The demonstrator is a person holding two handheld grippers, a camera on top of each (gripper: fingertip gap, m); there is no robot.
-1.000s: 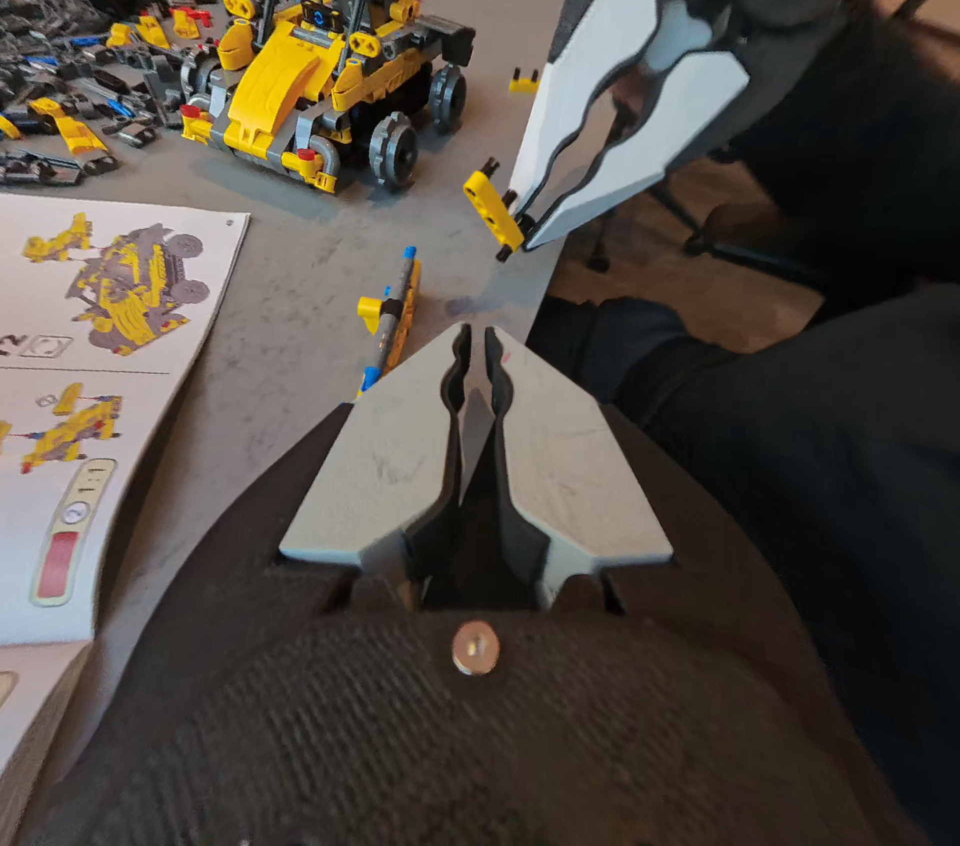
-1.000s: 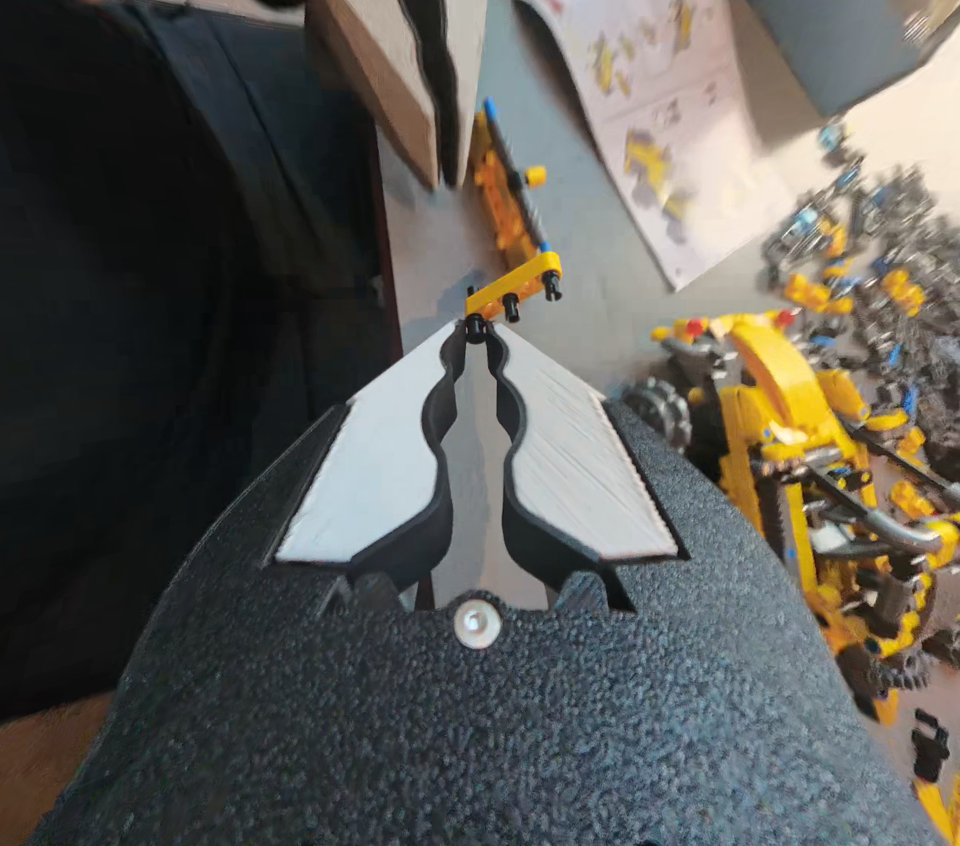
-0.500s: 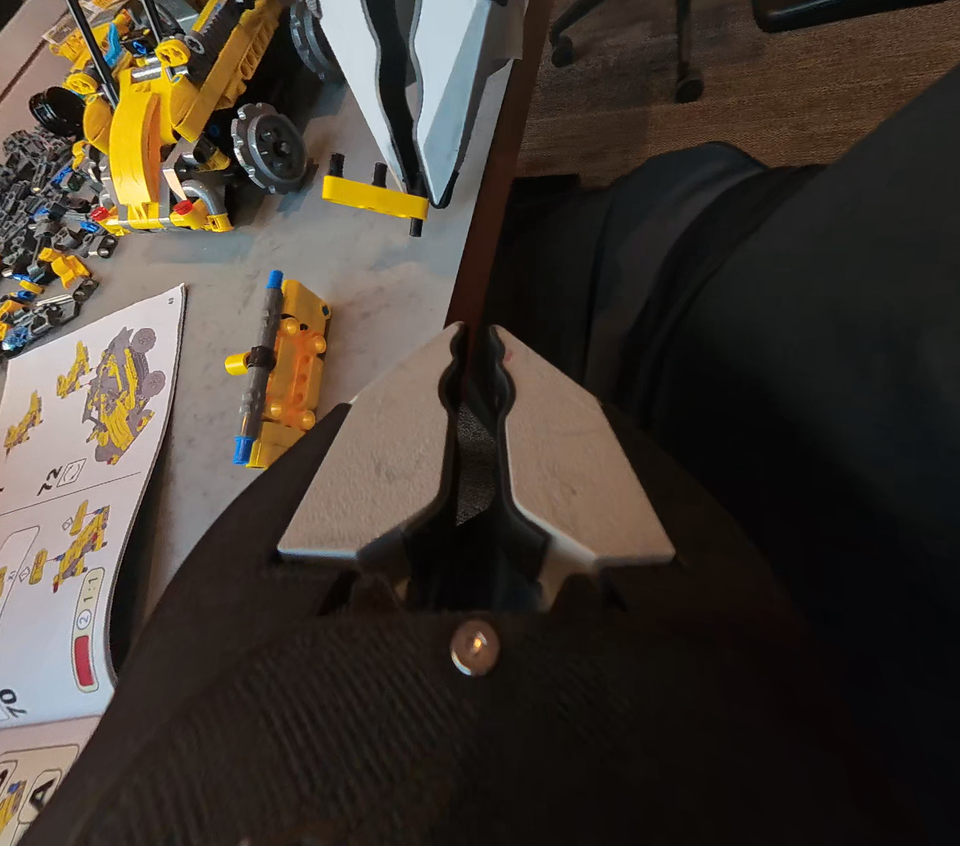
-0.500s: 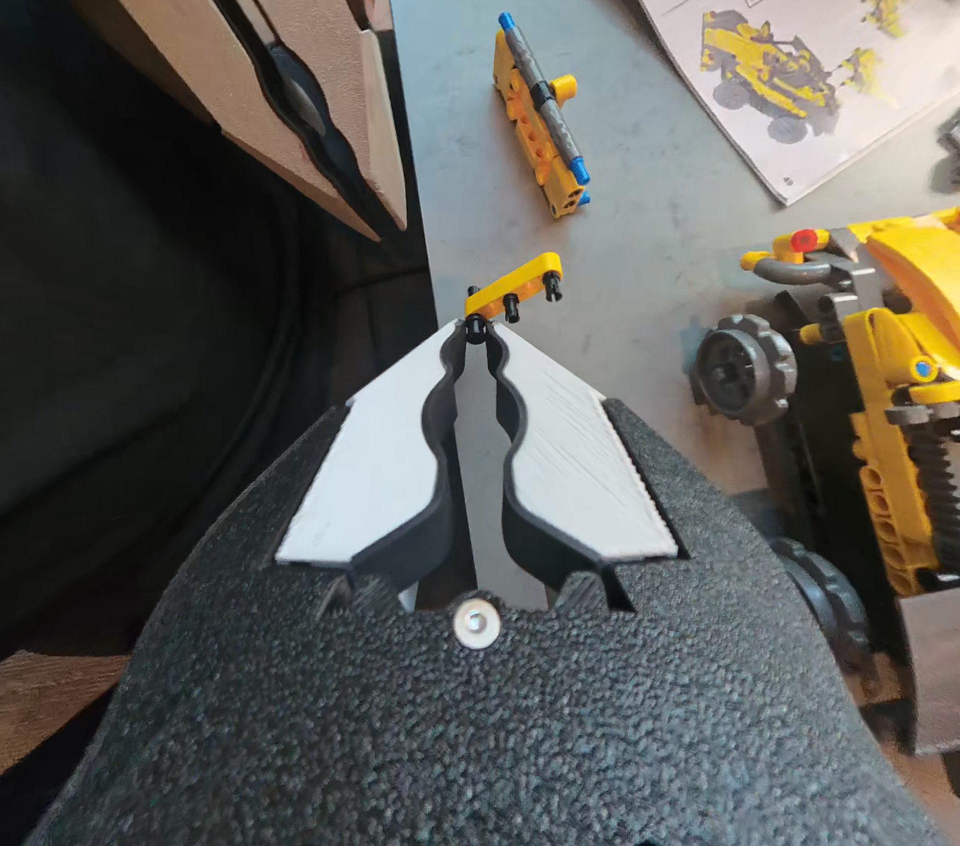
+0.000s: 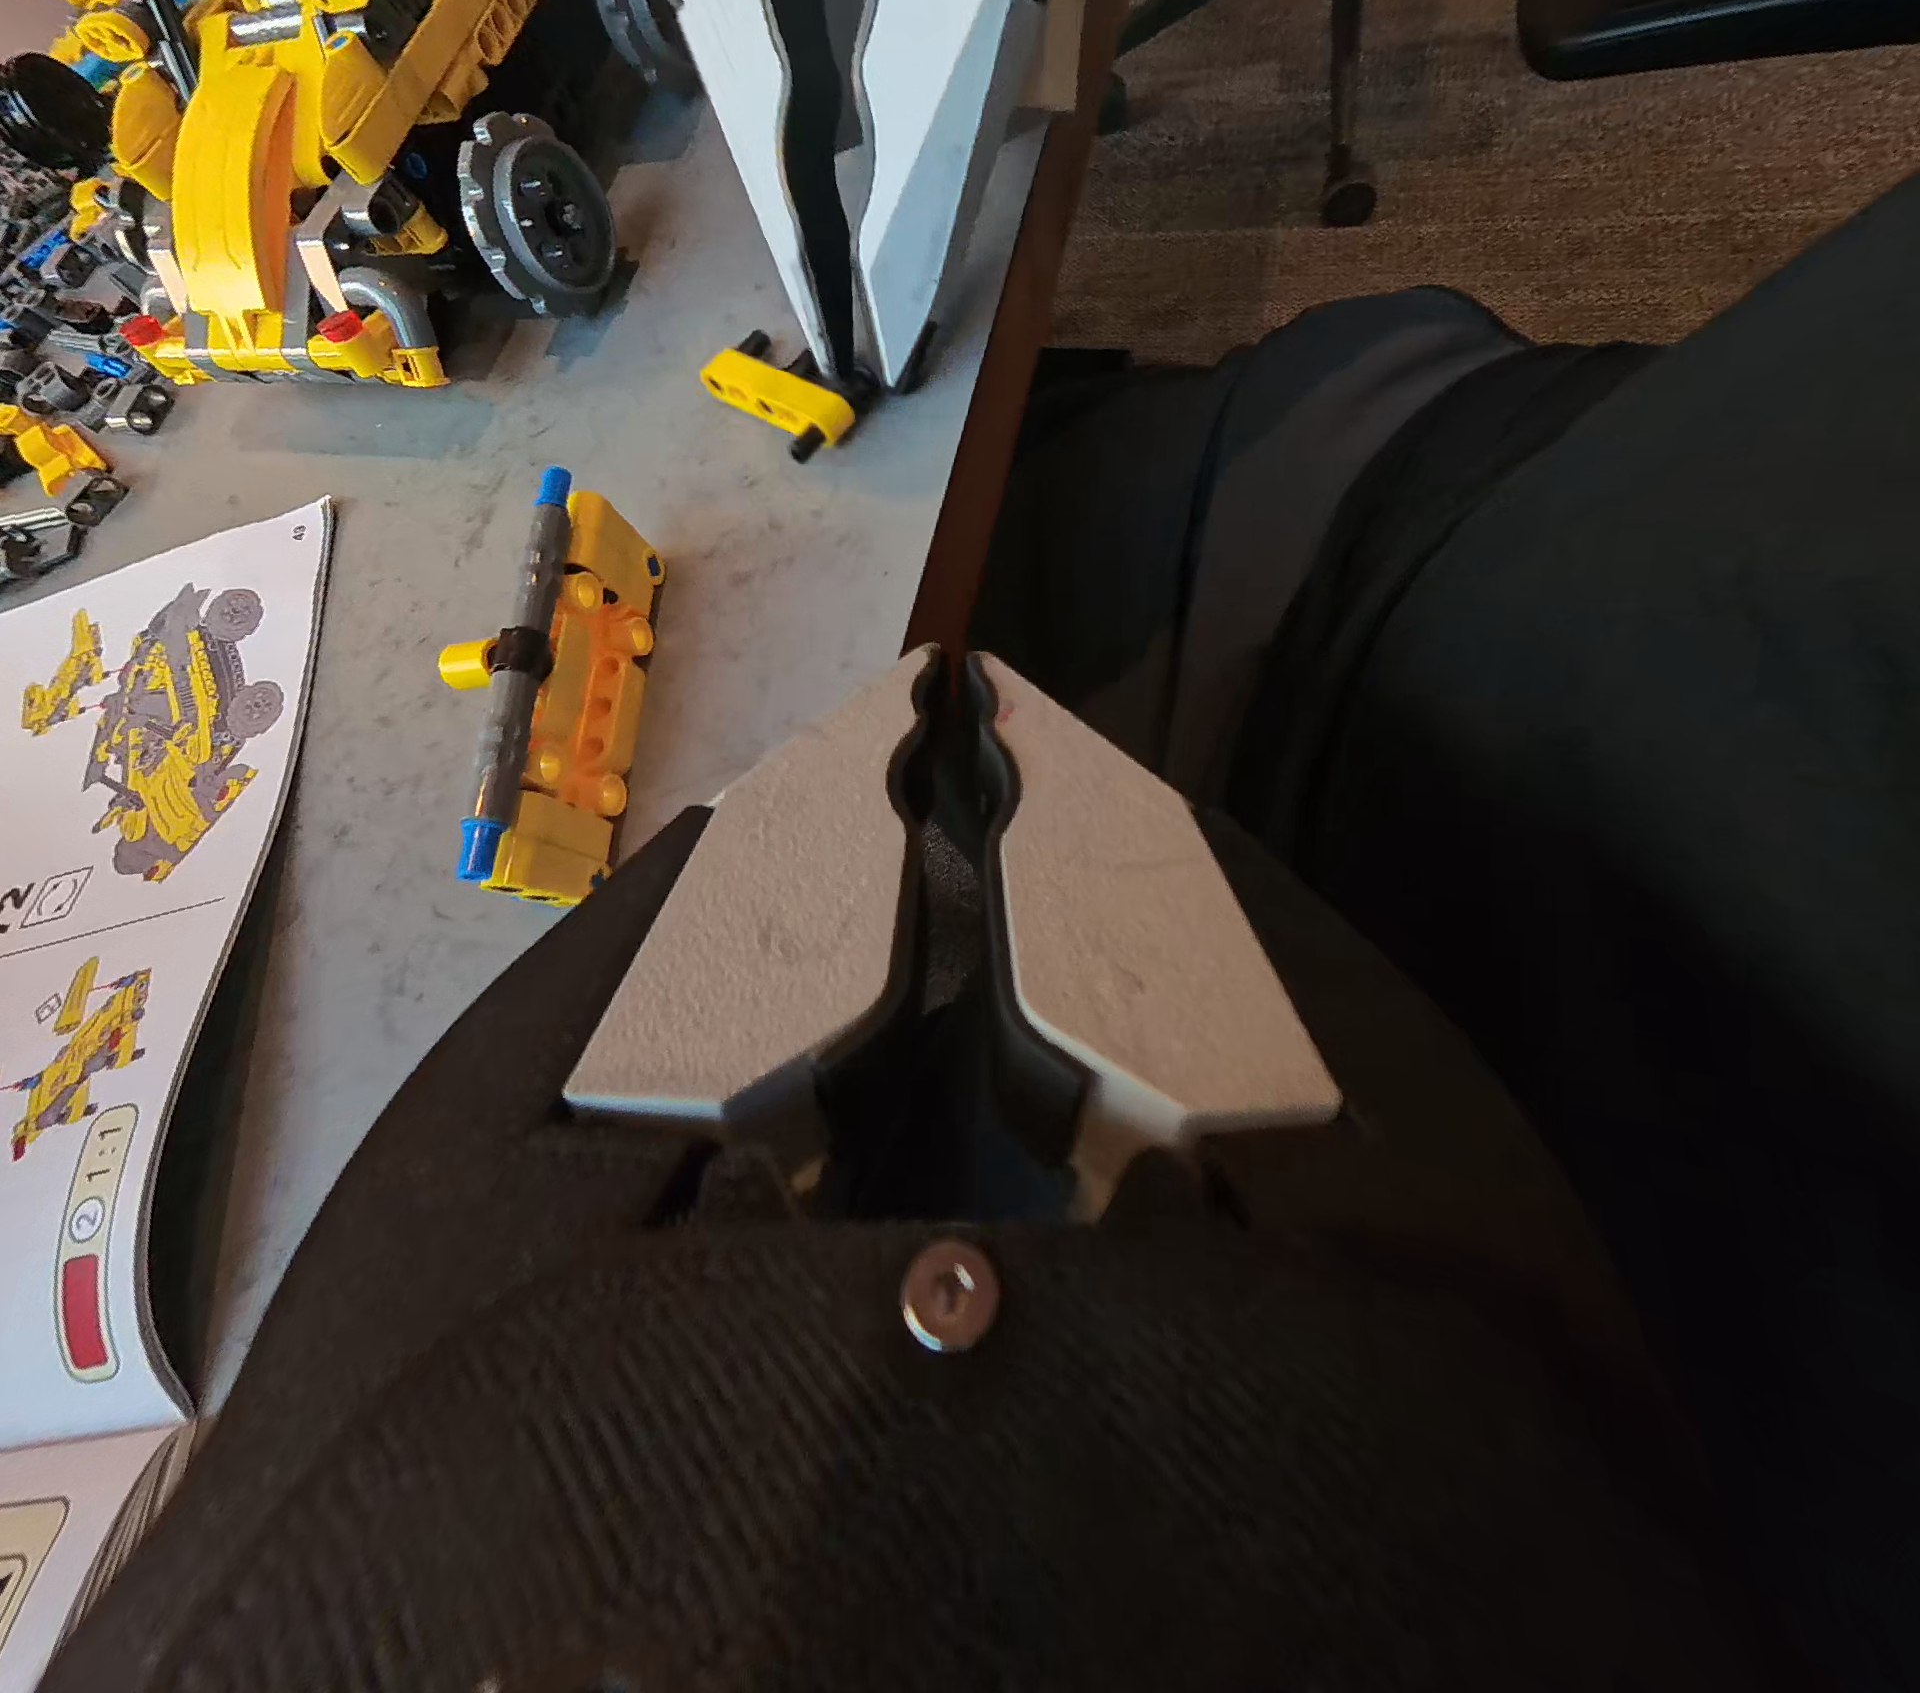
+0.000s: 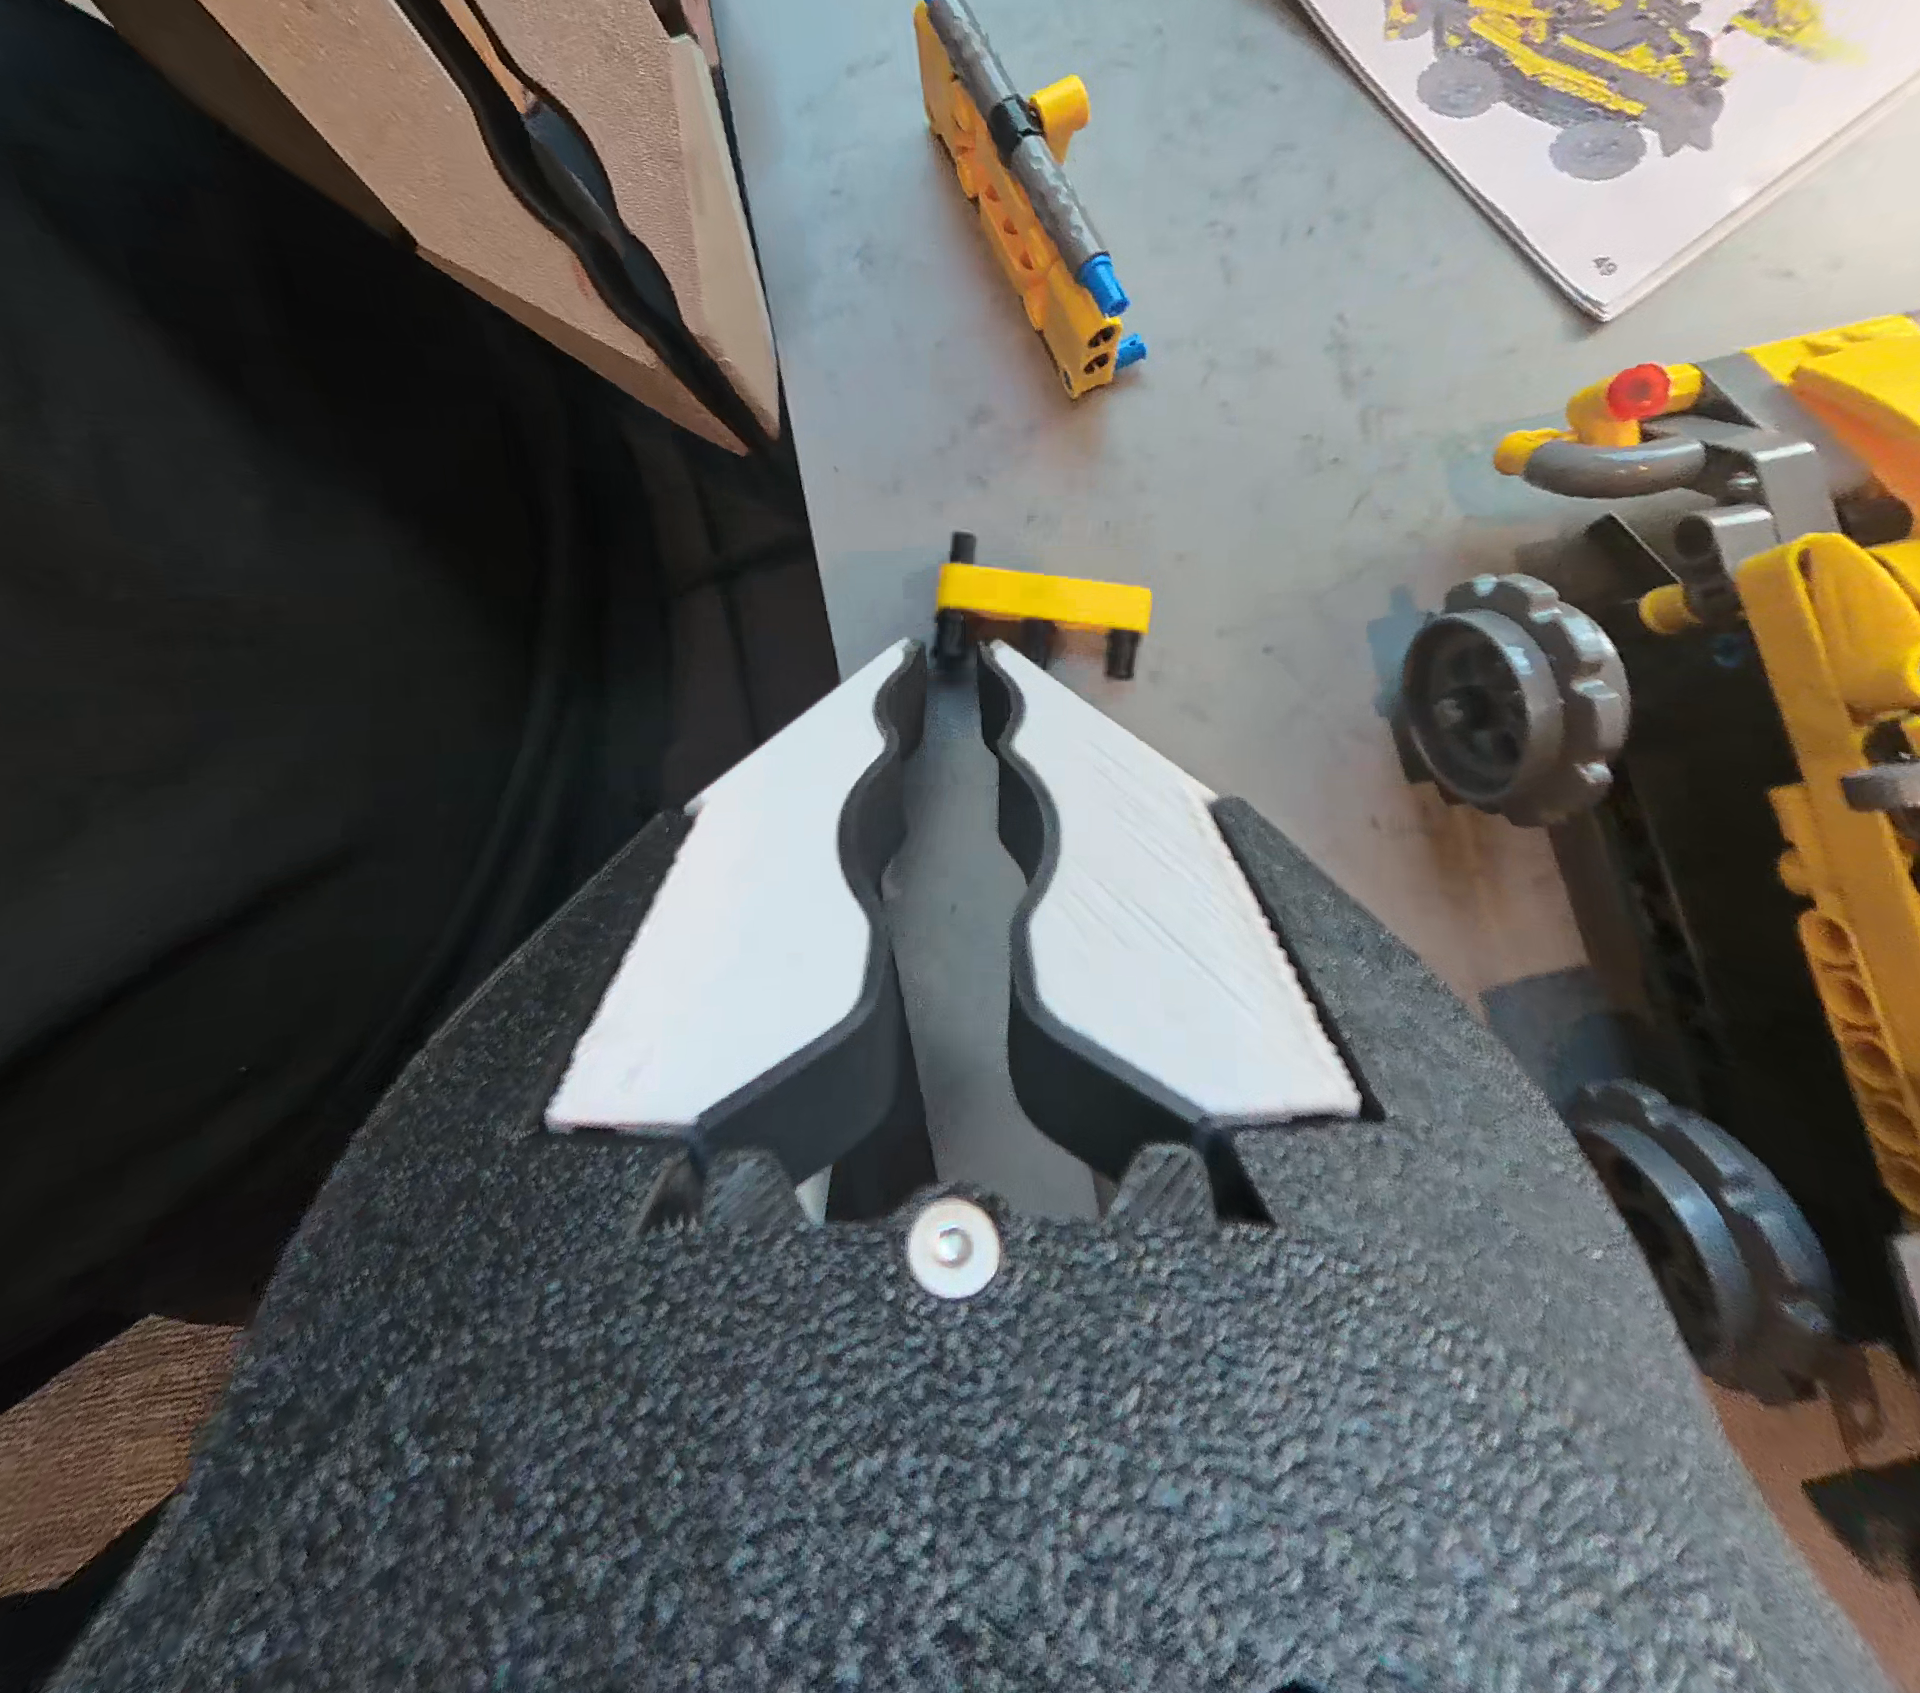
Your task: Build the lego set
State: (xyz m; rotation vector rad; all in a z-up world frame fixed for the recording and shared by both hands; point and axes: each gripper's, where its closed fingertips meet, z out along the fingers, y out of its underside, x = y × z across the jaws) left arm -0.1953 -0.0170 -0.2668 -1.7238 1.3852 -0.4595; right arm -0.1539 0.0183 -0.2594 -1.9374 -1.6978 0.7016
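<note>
Yellow beam (image 6: 1042, 604): where is it, and what lies around it?
— On the grey table (image 5: 790, 563), near the edge. Beside it lies a yellow sub-assembly (image 5: 561, 708) with a grey axle, farther off an open instruction booklet (image 5: 135, 812). A yellow vehicle model (image 5: 281, 168) stands close by, one toothed wheel nearest, with loose parts (image 5: 62, 396) behind it.
How does the beam look?
— Short, flat, three holes, three black pins.
And the right gripper (image 6: 951, 656)?
— Its tips are almost together around the end pin. Whether they press on it, I cannot tell.
The left gripper (image 5: 951, 667)?
— Past the table's edge, over a person's dark-clothed leg (image 5: 1558, 708). Its fingers are drawn to a thin slit with nothing between them.
Counts?
— One beam, one sub-assembly, one model, one booklet, two grippers.
</note>
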